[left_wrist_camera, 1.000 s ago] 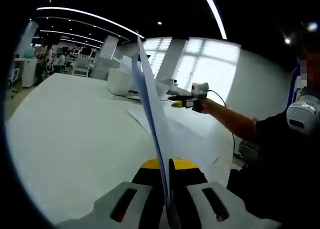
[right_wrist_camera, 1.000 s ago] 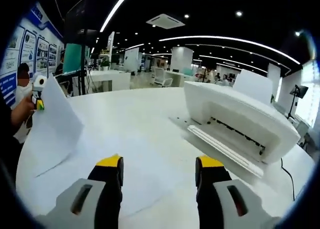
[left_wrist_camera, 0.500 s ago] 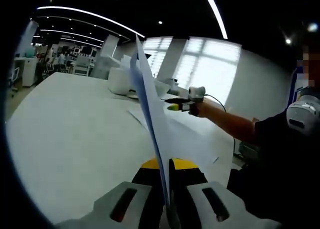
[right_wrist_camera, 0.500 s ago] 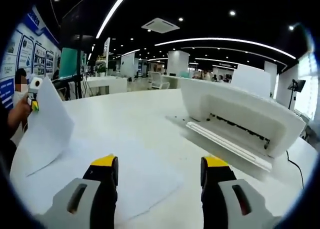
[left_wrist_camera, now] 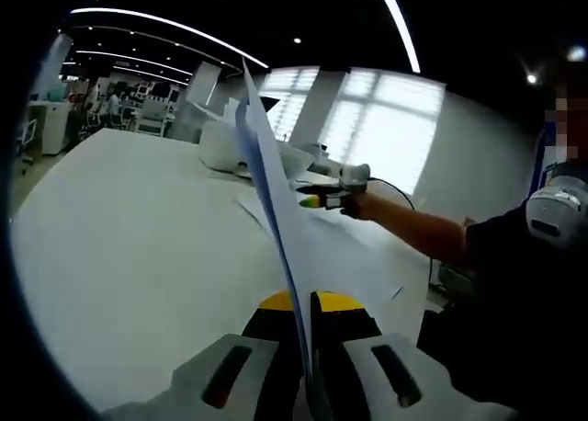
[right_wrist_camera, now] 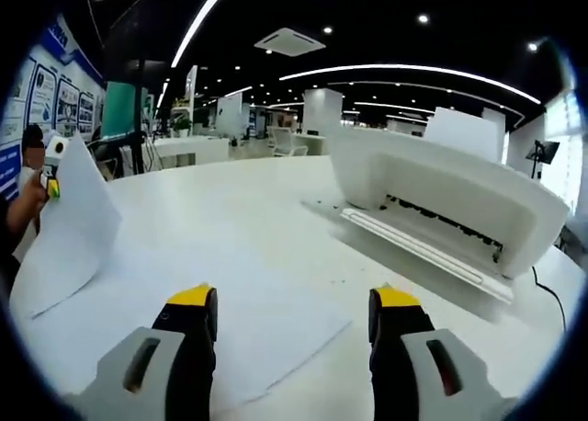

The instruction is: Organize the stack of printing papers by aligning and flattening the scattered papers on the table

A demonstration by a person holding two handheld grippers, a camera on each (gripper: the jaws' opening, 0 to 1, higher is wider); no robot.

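Risk: left claw (left_wrist_camera: 308,301), shut on upright sheet (left_wrist_camera: 271,200), may crease it; right claw (right_wrist_camera: 289,315), wide open and empty over flat sheets (right_wrist_camera: 266,324) at 6 o'clock, could scatter them.

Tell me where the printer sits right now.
In the right gripper view the white printer stands on the white table to the upper right, beyond the open right gripper, with a flat paper sheet lying in front of it.
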